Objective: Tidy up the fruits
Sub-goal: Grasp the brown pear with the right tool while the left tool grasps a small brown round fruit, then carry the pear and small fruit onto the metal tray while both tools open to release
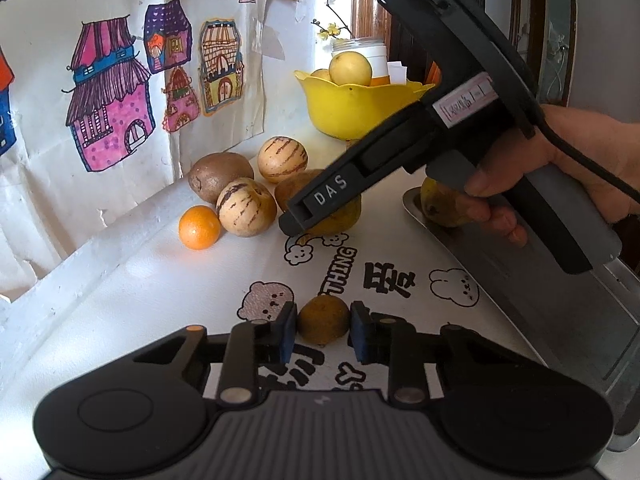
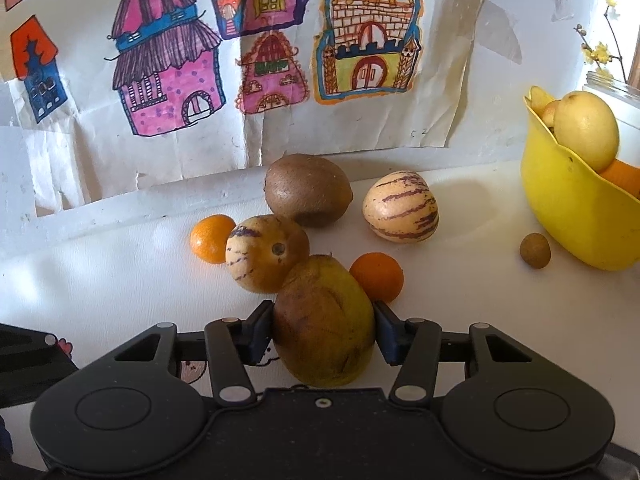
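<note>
My left gripper (image 1: 323, 330) is shut on a small round brown fruit (image 1: 323, 316) that rests on the printed tablecloth. My right gripper (image 2: 324, 334) is shut on a large yellow-brown fruit (image 2: 324, 312), its pads pressed against both sides. In the left wrist view the right gripper (image 1: 294, 222) reaches down from the right onto that same fruit (image 1: 346, 216), with a hand (image 1: 560, 160) on its handle. Around it lie a kiwi (image 2: 308, 190), two striped melons (image 2: 400, 206) (image 2: 266, 254) and two oranges (image 2: 212, 238) (image 2: 378, 276).
A yellow bowl (image 2: 568, 216) holding yellow and orange fruit stands at the back right, with another small brown fruit (image 2: 535, 250) beside it. A metal tray (image 1: 540, 292) on the right carries a yellow-green fruit (image 1: 440, 204). A wall with paper house drawings (image 2: 168, 80) runs close behind the fruit.
</note>
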`<state>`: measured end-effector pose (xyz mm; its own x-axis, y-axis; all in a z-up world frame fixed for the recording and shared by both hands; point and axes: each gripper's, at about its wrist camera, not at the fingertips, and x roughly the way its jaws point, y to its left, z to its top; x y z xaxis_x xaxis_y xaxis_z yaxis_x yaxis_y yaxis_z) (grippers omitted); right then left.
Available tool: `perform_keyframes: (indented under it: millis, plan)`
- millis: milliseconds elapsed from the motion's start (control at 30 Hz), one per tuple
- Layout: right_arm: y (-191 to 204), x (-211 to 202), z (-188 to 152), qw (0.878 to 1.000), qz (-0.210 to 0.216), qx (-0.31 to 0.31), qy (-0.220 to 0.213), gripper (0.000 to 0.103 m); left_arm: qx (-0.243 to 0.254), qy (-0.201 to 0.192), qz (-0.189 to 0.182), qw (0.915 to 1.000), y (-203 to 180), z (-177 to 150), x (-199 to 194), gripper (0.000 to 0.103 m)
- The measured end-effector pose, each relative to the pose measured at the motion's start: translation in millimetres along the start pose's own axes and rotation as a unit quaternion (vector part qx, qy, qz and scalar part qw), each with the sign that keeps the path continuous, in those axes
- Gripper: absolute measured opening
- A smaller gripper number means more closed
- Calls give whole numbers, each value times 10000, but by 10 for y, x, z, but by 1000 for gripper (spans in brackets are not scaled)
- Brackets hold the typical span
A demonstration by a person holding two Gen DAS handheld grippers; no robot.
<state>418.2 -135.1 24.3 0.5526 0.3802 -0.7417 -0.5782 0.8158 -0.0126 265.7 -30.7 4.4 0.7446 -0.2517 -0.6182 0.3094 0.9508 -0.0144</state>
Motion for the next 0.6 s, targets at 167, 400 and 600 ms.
perform_keyframes:
  millis: [167, 400, 600]
  plan:
    - [113, -168, -181, 9998, -1, -114, -187, 54, -11, -47, 85, 10000, -17, -3, -70, 31]
    - [89, -496, -305, 9994, 77, 54, -335, 54, 37, 5, 145, 9999, -74, -32, -194, 31]
    - [-21, -966, -514, 9985, 76, 168, -510, 54, 18, -72, 153, 9999, -182, 34, -324, 31]
